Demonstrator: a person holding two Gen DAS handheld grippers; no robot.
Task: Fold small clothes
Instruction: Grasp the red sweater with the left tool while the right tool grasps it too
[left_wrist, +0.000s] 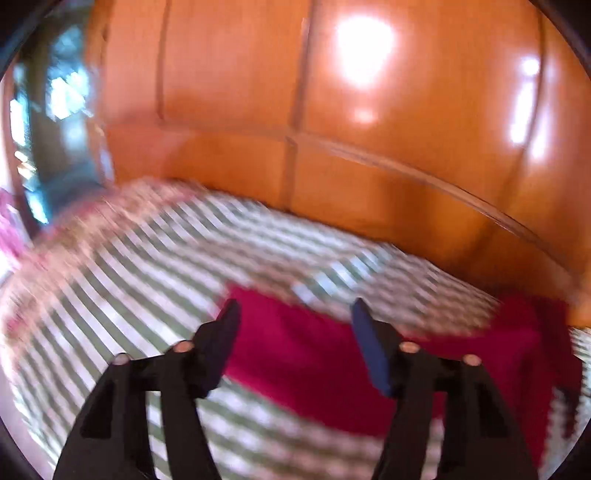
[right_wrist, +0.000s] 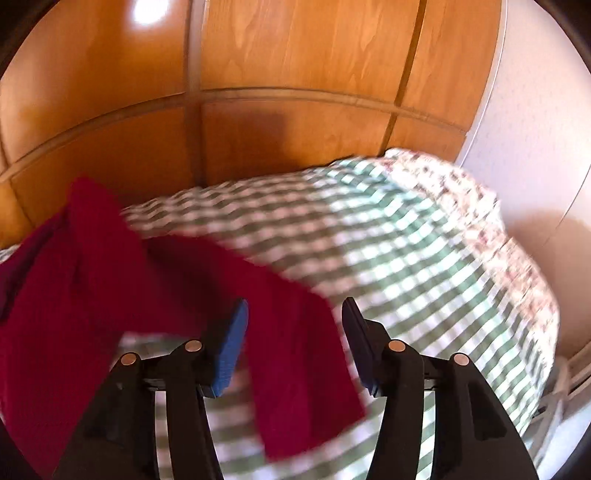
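Blur smears both views, so the small checks on the green and white cloth (left_wrist: 155, 258) and the flowery edge (right_wrist: 476, 206) at 2 o'clock in the right view are hard to make out. The red garment (right_wrist: 88, 280) lies on the checked cloth. Its far left end is cut off at 9 o'clock in the right view, and I cannot tell what kind of clothing it is. It looks soft and rumpled, with one long strip running down toward 6 o'clock. The left gripper (left_wrist: 295, 343) is wide open over the red cloth and holds nothing. The right gripper (right_wrist: 295, 347) is wide open too, with nothing in it. Shiny wooden doors (left_wrist: 332, 110) stand behind, at 12 o'clock.
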